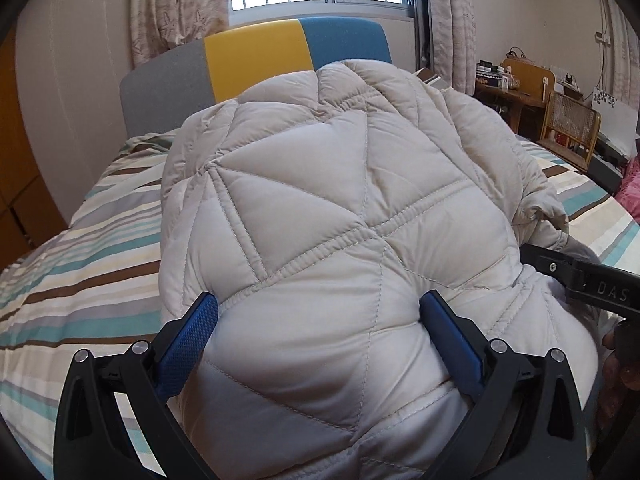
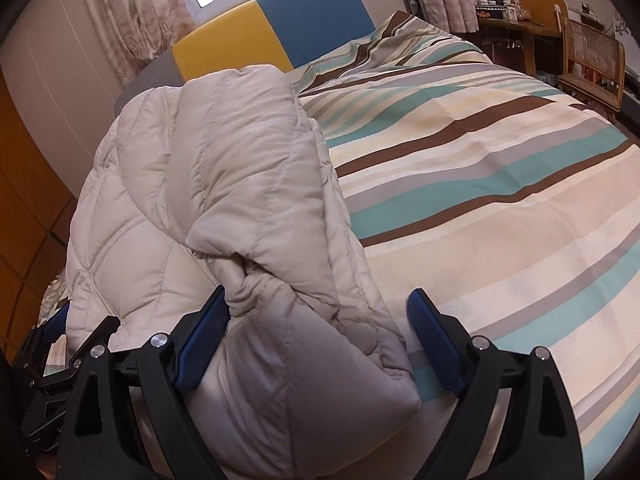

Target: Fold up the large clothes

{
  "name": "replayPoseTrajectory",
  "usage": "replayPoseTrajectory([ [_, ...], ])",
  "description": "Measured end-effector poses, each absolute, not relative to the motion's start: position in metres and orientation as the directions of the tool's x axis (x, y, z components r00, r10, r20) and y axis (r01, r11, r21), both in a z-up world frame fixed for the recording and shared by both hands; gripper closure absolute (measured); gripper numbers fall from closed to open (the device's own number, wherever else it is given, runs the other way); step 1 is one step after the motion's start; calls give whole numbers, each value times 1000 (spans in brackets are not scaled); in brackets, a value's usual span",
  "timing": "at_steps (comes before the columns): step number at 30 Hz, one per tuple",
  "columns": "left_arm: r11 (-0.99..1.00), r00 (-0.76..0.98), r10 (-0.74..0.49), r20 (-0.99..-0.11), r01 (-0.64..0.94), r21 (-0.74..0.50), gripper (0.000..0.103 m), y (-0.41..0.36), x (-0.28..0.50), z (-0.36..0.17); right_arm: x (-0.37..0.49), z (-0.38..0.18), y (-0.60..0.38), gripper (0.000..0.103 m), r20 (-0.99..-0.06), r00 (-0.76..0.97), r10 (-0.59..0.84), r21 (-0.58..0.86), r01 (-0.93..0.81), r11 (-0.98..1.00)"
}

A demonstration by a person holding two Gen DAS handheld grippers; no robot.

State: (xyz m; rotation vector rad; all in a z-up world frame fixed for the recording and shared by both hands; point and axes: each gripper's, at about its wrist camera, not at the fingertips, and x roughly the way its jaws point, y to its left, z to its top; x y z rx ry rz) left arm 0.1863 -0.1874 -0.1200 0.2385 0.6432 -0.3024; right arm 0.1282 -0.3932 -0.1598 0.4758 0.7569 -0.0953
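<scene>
The striped bed (image 2: 500,168) carries the load: a padded beige quilted coat (image 1: 340,208) is bundled on it near its left side, with a sleeve or side panel folded over the top.

Risks, in descending order of size:

1. The coat bulk. The filling is springy, so a fold laid down without being pressed is likely to reopen. The cause would be release before the layers are flattened.
2. The folded-over panel (image 2: 256,168). It lies high and loose on the bundle and could slide off toward the bare bedding if the bundle is nudged sideways.
3. The left gripper (image 1: 318,312). Its 2 blue pads are sunk into the padding on either side of a thick bulge, so it is judged clamped on the coat; a grip on filling alone may slip.
4. The right gripper (image 2: 316,312). Its jaws stand wide apart; the left pad touches the panel, the right pad hangs clear over the sheet (nothing is held).

View differences: the quilted triangular stitching and the left grip are shown only by the left wrist view. The open expanse of bedding beside the coat is shown only by the right wrist view.
</scene>
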Motion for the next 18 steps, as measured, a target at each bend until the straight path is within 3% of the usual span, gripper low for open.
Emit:
replayPoseTrajectory([
  [10,958,753,-252,-608,284,-44,3,-139,173,-88,113,-126,-384,13,-705,705,84,358,252,899],
  [18,958,695,-285,-660,180,-224,3,-102,200,-85,125,-101,-380,11,-677,725,130,379,191,905],
])
